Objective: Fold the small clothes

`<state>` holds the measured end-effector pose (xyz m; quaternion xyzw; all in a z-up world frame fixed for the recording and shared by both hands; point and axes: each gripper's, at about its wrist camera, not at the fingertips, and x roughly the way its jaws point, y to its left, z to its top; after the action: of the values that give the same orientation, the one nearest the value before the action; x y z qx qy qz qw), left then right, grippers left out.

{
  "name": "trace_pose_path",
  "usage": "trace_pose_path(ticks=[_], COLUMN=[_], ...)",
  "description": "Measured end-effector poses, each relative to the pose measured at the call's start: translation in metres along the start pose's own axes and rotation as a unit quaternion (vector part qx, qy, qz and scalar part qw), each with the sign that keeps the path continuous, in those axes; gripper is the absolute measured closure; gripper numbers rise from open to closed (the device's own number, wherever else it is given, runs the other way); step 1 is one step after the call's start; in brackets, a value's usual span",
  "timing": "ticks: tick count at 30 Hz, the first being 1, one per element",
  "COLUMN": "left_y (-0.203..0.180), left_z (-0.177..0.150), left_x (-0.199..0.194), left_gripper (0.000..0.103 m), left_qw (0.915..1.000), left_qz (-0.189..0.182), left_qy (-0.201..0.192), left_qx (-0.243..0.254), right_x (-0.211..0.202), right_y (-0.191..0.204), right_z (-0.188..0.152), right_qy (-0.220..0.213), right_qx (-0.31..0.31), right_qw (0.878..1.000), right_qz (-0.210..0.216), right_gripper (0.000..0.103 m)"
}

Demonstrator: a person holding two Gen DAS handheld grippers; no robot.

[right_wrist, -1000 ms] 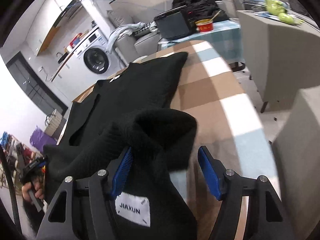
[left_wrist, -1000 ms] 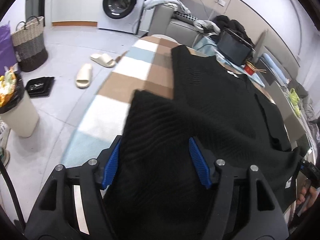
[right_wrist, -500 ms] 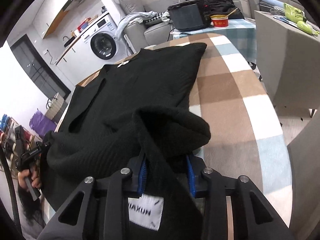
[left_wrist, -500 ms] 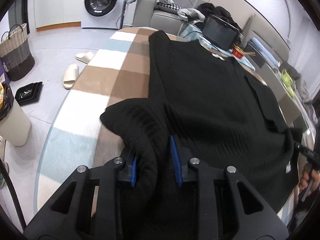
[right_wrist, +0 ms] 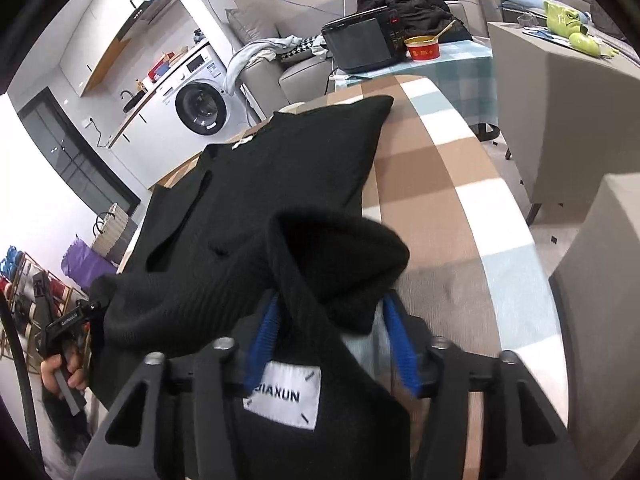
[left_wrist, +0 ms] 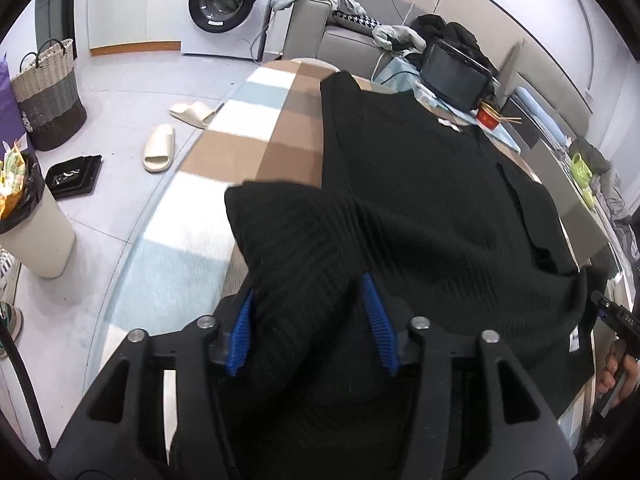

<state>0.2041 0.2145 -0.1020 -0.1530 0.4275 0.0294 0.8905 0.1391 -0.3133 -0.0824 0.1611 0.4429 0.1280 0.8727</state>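
A black knitted sweater point(left_wrist: 420, 184) lies spread over a table with a checked cloth point(left_wrist: 240, 152). Its near hem is bunched up at both lower corners. My left gripper point(left_wrist: 308, 320) has a thick fold of the hem between its blue pads, and its jaws are opening. My right gripper point(right_wrist: 332, 340) straddles the other corner of the sweater point(right_wrist: 288, 168), just above a white "JIAXUN" label point(right_wrist: 284, 396). Its jaws are opening too, and a gap shows at the right pad. A hand holds each gripper at the edge of the other's view.
A washing machine point(left_wrist: 228, 4), a woven basket point(left_wrist: 48, 92), a lined bin point(left_wrist: 28, 220) and two slippers point(left_wrist: 160, 148) are on the floor to the left. A black screen point(right_wrist: 360, 44) and a red bowl point(right_wrist: 424, 48) stand behind the table. A grey cabinet point(right_wrist: 560, 112) stands on the right.
Both grippers closed on the sweater's hem half a second ago and have spread apart again. The bunched hem corners still lie between the pads.
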Motion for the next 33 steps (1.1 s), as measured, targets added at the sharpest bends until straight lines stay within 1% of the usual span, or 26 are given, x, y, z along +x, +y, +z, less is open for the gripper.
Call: trace_pose_path(ticks=[1, 2, 3, 5, 7, 11, 13, 14, 15, 16, 17, 18, 20, 25, 29, 33], left_y=[0.0, 0.0, -0.001, -0.002, -0.004, -0.004, -0.004, -0.004, -0.005, -0.006, -0.008, -0.009, -0.016, -0.035, -0.038, -0.035], left_z=[0.003, 0.006, 0.01, 0.016, 0.023, 0.031, 0.034, 0.035, 0.036, 0.036, 0.037, 0.037, 0.035, 0.022, 0.008, -0.012], left_x=[0.0, 0.0, 0.002, 0.008, 0.016, 0.034, 0.041, 0.042, 0.044, 0.046, 0.048, 0.05, 0.051, 0.045, 0.035, 0.018], left_gripper=[0.048, 0.043, 0.041, 0.038, 0.038, 0.038, 0.038, 0.039, 0.041, 0.051, 0.065, 0.07, 0.074, 0.075, 0.075, 0.075], left_qw=[1.0, 1.0, 1.0, 1.0, 1.0, 0.9998, 0.9996, 0.9996, 0.9995, 0.9994, 0.9989, 0.9983, 0.9984, 0.9976, 0.9968, 0.9969], left_qz=[0.0, 0.001, 0.0, 0.0, 0.003, -0.003, -0.013, -0.017, -0.021, -0.028, -0.042, -0.054, -0.053, -0.047, -0.053, -0.046], left_qy=[-0.003, -0.006, -0.009, -0.008, -0.003, 0.005, 0.005, 0.004, 0.003, 0.005, 0.011, 0.017, 0.019, 0.023, 0.028, 0.029], left_qx=[-0.001, -0.001, -0.003, -0.004, -0.008, -0.017, -0.024, -0.024, -0.023, -0.02, -0.018, -0.015, 0.001, 0.046, 0.052, 0.057], right_x=[0.001, 0.001, 0.003, 0.006, 0.013, 0.029, 0.035, 0.038, 0.04, 0.043, 0.045, 0.049, 0.052, 0.052, 0.045, 0.031], right_y=[0.0, 0.001, 0.002, 0.001, 0.001, 0.0, 0.001, 0.002, 0.004, 0.006, 0.007, 0.01, 0.014, 0.019, 0.021, 0.019], right_z=[0.004, 0.007, 0.01, 0.017, 0.024, 0.034, 0.038, 0.039, 0.04, 0.041, 0.041, 0.041, 0.039, 0.034, 0.024, 0.009], right_qy=[-0.003, -0.005, -0.005, -0.01, -0.007, 0.004, 0.006, 0.008, 0.012, 0.017, 0.023, 0.032, 0.038, 0.051, 0.057, 0.063], right_qx=[-0.001, -0.003, -0.007, -0.008, -0.004, -0.003, -0.006, -0.011, -0.017, -0.024, -0.028, -0.034, -0.046, -0.055, -0.063, -0.061], right_qw=[1.0, 1.0, 1.0, 1.0, 1.0, 1.0, 1.0, 1.0, 1.0, 1.0, 0.999, 0.999, 0.998, 0.997, 0.996, 0.996], right_qz=[0.002, 0.004, 0.004, 0.004, 0.005, 0.007, 0.01, 0.01, 0.006, 0.005, 0.007, 0.008, 0.005, 0.006, 0.006, 0.008], right_gripper=[0.039, 0.034, 0.029, 0.023, 0.022, 0.021, 0.022, 0.027, 0.038, 0.043, 0.053, 0.062, 0.067, 0.069, 0.069, 0.069])
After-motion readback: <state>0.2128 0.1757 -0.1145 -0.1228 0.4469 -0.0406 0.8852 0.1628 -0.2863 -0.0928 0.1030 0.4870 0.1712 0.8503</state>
